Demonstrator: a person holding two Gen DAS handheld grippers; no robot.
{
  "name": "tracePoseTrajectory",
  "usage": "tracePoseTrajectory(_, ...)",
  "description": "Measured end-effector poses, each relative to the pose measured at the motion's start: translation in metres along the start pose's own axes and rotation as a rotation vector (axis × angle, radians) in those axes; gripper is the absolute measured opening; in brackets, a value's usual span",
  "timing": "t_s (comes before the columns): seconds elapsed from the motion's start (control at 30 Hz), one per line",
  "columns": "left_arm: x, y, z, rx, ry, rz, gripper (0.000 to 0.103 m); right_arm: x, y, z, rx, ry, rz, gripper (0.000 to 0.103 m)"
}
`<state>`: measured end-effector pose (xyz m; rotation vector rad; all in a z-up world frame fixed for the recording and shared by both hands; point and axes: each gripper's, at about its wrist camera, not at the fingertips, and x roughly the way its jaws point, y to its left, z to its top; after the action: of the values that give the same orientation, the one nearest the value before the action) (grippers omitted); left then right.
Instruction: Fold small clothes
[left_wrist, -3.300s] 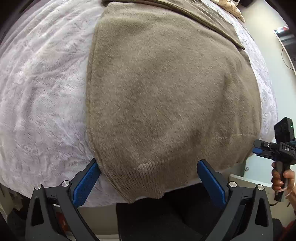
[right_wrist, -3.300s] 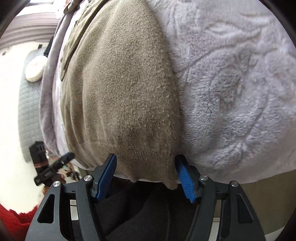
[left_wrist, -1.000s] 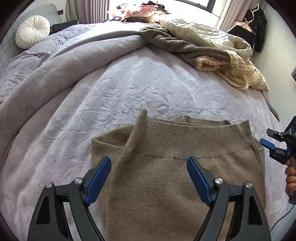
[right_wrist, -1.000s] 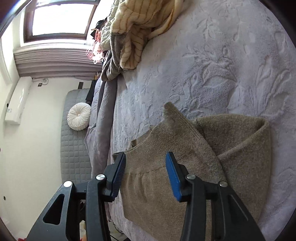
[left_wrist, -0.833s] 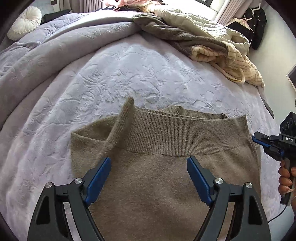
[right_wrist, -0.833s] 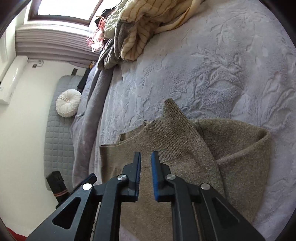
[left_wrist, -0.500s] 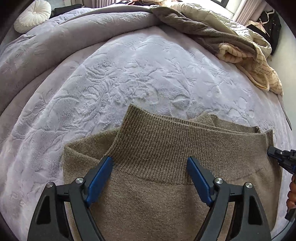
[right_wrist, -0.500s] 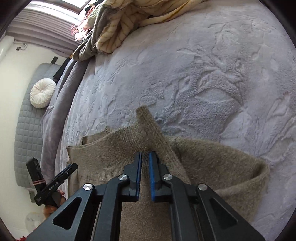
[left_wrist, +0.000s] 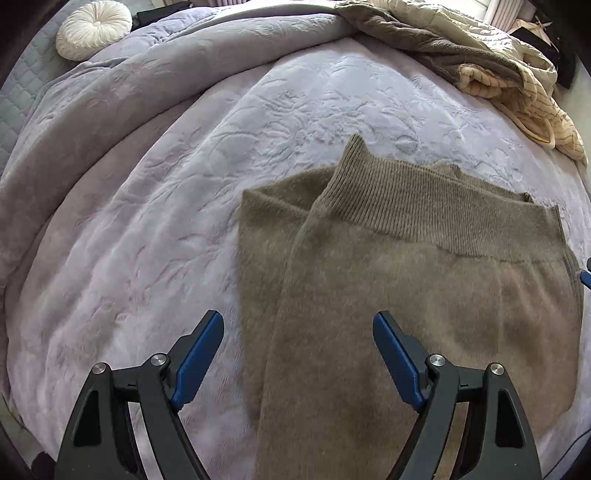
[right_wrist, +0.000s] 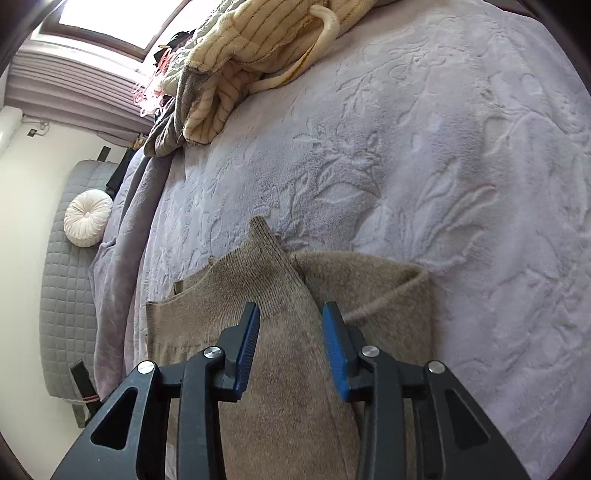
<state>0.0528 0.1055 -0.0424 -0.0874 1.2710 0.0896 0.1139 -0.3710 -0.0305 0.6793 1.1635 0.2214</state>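
Left to right across the bed: a round white cushion (left_wrist: 94, 27) sat far back-left, then bunched grey bedding, then the lavender blanket (left_wrist: 147, 229) w/ the brown knit sweater (left_wrist: 406, 295) lying flat on it, right of centre in the left wrist view. A heap of other clothes (left_wrist: 498, 70) lay at the back-right, well apart from the sweater.

The left gripper (left_wrist: 297, 354) hung above the sweater's near-left part, jaws wide, nothing in them. The right gripper (right_wrist: 291, 349) stood part open over the top layer; its jaws had just been opening, w/ knit below and between the pads but not pinched, so no grip.

Progress, as I judged it: the ribbed hem (left_wrist: 424, 210) lay doubled over up by the far edge, so one fold looked done. The left hem corner poked out past the layer beneath, and a rolled edge showed in the right wrist view, so tidying was prob. left, maybe another fold. The heap seemed unfolded.
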Motion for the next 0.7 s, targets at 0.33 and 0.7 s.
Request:
tracePoseTrajectory(0.33, -0.021, 0.03, -0.054, -0.03, 0.048, -0.095, 0.084, -0.026, 0.002, -0.076, 0.031, 0.039, 0.057, 0.039)
tracePoseTrajectory(0.7, -0.02, 0.027, -0.087, 0.118, 0.106, -0.347, 0.084, 0.017, 0.078, -0.216, 0.078, 0.212, 0.275, 0.046)
